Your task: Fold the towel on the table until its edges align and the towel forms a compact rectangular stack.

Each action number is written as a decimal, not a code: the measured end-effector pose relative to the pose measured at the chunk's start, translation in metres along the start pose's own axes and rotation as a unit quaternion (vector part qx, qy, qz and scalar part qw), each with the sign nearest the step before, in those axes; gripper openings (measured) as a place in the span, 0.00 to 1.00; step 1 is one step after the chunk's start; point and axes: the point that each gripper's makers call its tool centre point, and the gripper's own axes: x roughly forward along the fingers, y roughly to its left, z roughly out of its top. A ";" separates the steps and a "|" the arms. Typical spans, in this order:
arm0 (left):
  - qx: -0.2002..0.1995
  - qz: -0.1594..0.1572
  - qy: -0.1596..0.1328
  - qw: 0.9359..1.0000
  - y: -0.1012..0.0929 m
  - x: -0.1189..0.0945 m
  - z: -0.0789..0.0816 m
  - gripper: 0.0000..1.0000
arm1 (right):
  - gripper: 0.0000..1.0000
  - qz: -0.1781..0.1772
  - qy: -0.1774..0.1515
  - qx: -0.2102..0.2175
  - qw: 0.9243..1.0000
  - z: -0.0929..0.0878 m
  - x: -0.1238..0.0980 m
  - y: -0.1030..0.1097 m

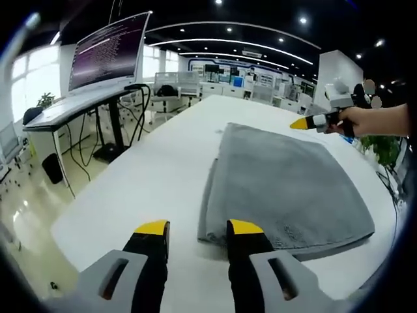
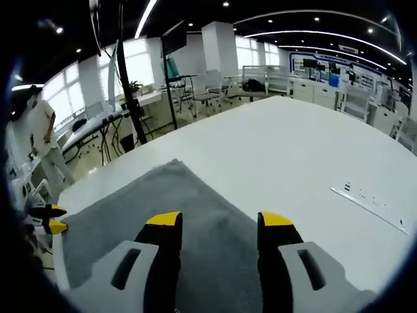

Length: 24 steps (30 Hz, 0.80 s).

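Observation:
A grey towel (image 1: pixel 287 182) lies flat on the white table (image 1: pixel 163 176), with layered edges showing along its near side. My left gripper (image 1: pixel 199 228) stands open just in front of the towel's near left corner, nothing between its jaws. The right gripper (image 1: pixel 305 122), held by a hand (image 1: pixel 368 120), hovers past the towel's far right corner. In the right gripper view the towel (image 2: pixel 124 212) spreads below my right gripper (image 2: pixel 219 220), which is open and holds nothing. The left gripper's yellow tips (image 2: pixel 51 219) peek in beyond the towel's far edge.
A desk with a large monitor (image 1: pixel 107 49) stands left of the table, cables hanging below it. A long white strip (image 2: pixel 371 199) lies on the table (image 2: pixel 293 150) to the right. A person (image 2: pixel 42 134) stands in the background among office desks and chairs.

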 end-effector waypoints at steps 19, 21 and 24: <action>0.015 -0.016 0.027 0.999 -0.010 0.004 -0.001 0.33 | 0.42 -0.071 0.043 0.037 0.996 -0.053 -0.039 -0.077; 0.012 -0.016 0.027 0.999 -0.010 0.005 -0.001 0.32 | 0.41 -0.078 0.047 0.041 0.995 -0.059 -0.040 -0.083; 0.012 -0.019 0.030 0.999 -0.011 0.006 -0.003 0.30 | 0.39 -0.093 0.047 0.041 0.994 -0.062 -0.045 -0.090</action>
